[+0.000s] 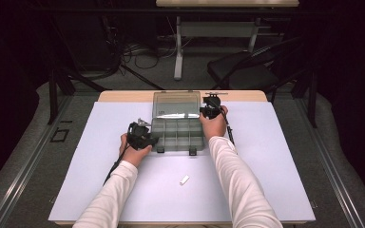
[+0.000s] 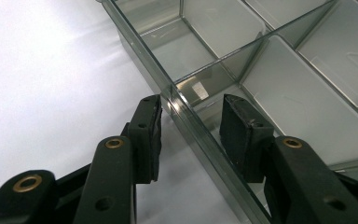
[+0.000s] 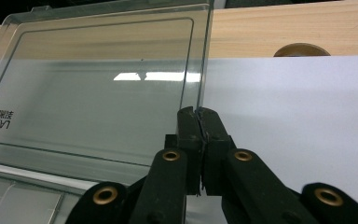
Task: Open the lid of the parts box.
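Left claw (image 2: 190,128) straddles the box (image 2: 279,79) wall; right claw (image 3: 198,140) pinches its lid (image 3: 98,93).

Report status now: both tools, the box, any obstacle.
Left tool straddles box side wall, not clamped. Right tool shut on lid edge, lid open. White piece lies apart, nothing blocks.

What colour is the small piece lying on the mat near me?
White; the small piece shows best in the high view.
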`<state>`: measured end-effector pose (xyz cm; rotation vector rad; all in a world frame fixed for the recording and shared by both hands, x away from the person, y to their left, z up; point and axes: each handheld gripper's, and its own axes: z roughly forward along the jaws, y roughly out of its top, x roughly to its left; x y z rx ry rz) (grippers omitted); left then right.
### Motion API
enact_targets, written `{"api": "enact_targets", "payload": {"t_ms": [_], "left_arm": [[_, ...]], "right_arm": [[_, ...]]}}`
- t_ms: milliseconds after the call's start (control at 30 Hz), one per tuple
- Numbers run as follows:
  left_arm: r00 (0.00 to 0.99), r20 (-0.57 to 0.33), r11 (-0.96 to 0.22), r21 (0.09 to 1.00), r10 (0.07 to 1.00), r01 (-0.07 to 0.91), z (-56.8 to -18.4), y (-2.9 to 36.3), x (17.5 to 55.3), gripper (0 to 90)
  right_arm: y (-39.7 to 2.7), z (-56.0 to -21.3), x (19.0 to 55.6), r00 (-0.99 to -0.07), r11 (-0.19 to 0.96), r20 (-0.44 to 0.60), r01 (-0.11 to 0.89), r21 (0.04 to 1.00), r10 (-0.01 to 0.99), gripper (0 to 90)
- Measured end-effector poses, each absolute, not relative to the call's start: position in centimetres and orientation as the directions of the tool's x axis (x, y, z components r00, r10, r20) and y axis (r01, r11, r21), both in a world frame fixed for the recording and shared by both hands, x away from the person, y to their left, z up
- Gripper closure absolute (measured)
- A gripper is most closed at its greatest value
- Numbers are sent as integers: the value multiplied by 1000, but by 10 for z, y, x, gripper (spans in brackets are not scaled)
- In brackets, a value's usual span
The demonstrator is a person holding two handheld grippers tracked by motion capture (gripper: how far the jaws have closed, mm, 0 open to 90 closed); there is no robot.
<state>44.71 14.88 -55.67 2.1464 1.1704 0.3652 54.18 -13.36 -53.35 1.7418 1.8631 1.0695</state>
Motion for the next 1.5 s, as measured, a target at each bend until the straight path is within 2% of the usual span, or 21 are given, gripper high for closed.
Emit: {"api": "enact_targets", "payload": {"t_ms": [1500], "left_arm": [[557,-61,-378,673,828,636,-558,149,447,582]], "right_arm": [[-134,-539,541,-160,-45,215,694,718,963,890]]}}
